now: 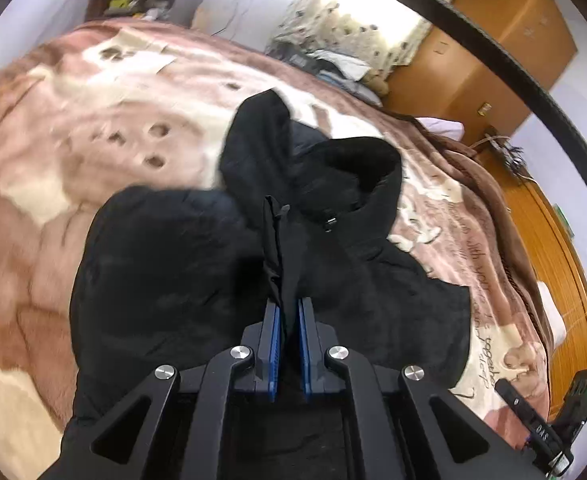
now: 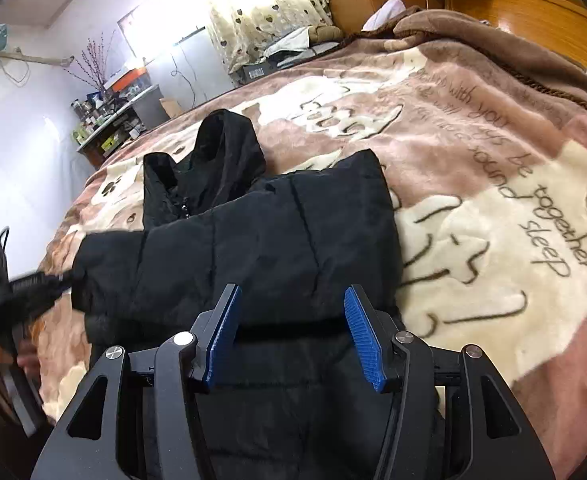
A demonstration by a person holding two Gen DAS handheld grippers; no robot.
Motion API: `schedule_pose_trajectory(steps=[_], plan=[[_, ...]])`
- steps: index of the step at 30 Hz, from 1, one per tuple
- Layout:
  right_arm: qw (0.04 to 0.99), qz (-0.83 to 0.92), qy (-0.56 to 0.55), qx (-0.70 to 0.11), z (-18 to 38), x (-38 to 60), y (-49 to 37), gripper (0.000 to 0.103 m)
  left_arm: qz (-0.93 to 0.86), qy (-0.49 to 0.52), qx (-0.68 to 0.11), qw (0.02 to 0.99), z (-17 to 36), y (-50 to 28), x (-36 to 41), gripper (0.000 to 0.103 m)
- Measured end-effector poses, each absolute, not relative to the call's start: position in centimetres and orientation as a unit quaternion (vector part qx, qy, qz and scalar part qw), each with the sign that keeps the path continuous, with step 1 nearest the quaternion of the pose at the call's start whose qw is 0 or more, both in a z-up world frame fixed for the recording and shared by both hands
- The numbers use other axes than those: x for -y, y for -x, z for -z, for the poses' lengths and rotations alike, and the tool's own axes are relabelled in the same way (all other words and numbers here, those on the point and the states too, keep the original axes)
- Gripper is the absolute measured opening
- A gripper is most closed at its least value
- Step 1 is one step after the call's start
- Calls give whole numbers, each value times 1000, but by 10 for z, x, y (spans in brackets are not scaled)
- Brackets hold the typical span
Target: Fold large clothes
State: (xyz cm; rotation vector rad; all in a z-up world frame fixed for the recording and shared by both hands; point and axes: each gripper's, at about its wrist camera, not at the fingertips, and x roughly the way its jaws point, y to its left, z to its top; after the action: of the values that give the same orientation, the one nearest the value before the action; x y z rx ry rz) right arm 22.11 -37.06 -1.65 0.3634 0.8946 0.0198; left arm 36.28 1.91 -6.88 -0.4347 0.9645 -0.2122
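We see a black quilted puffer jacket (image 2: 261, 240) lying on a plush pink-and-cream blanket printed with bears and script (image 2: 493, 208), which covers a bed. The jacket is partly folded: one padded panel lies across the body, and the hood (image 2: 225, 148) sticks out past it toward the far side of the bed.

Left gripper (image 1: 288, 312): its blue-padded jaws are drawn together on a narrow strip of the jacket's black fabric, which rises in a thin ridge between the pads. In the right wrist view we find this same gripper at the left edge, blurred, at the jacket's outer corner, with a hand behind it.

Right gripper (image 2: 293, 320): jaws stand apart, nothing clamped. The jacket's near edge lies below and between the blue pads (image 2: 363, 336); we cannot tell whether they touch the cloth.

Beyond the bed: a heart-print curtain (image 2: 261, 4), a cluttered shelf (image 2: 109, 120), a wooden headboard (image 2: 533, 16).
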Motion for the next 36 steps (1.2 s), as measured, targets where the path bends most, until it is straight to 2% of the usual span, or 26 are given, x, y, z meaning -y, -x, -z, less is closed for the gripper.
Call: schedule_pose_trajectory(steps=[10, 20, 36], plan=[[880, 18, -149, -451, 43, 376, -262, 54, 50, 183, -476, 859, 109, -358, -42, 9], [866, 30, -97, -489, 80, 370, -298, 54, 34, 147, -504, 851, 136, -368, -38, 18], [850, 31, -86, -519, 99, 369, -310, 60, 36, 133, -507, 851, 145, -371, -36, 25]])
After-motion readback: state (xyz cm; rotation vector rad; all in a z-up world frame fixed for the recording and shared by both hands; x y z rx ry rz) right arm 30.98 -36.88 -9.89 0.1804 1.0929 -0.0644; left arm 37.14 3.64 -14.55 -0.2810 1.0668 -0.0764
